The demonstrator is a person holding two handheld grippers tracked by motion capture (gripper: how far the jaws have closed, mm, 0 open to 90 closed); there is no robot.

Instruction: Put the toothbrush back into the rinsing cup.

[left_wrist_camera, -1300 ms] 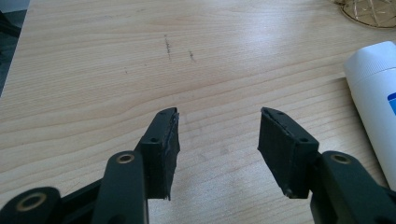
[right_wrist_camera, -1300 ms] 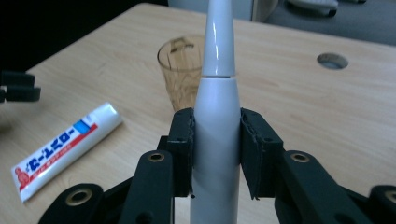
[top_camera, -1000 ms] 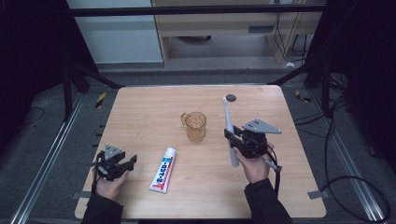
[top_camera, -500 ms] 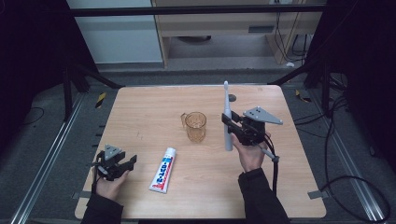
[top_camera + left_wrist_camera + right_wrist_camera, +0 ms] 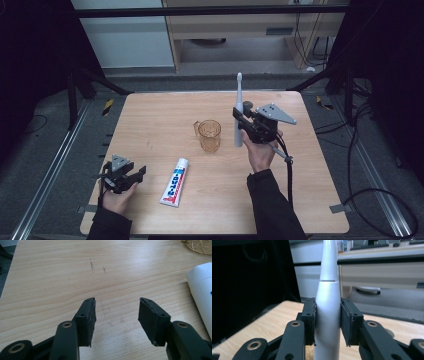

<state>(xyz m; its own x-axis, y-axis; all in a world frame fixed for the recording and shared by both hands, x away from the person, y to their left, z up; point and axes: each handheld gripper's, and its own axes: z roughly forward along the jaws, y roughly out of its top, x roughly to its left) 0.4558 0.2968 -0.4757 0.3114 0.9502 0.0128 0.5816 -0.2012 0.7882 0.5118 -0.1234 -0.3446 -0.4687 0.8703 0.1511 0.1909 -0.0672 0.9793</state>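
Our right tongs (image 5: pixel 239 121) hold the electric toothbrush (image 5: pixel 238 117) upright by its thick, stiff, smooth body; it may slip. Left tongs (image 5: pixel 117 312) stand wide, empty.

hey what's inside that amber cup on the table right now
Nothing shows inside the amber plastic cup: through its clear wall only the wooden table appears. The electric toothbrush stands upright beside it, clamped in the right tongs, not in the cup.

Left gripper (image 5: pixel 116 322) front: bare table (image 5: pixel 150 125) is lying ahead.
Right flank: toothpaste tube (image 5: pixel 175 182) is blocking.
Centre: cup (image 5: pixel 209 135) is standing just beside the toothbrush (image 5: pixel 238 112).
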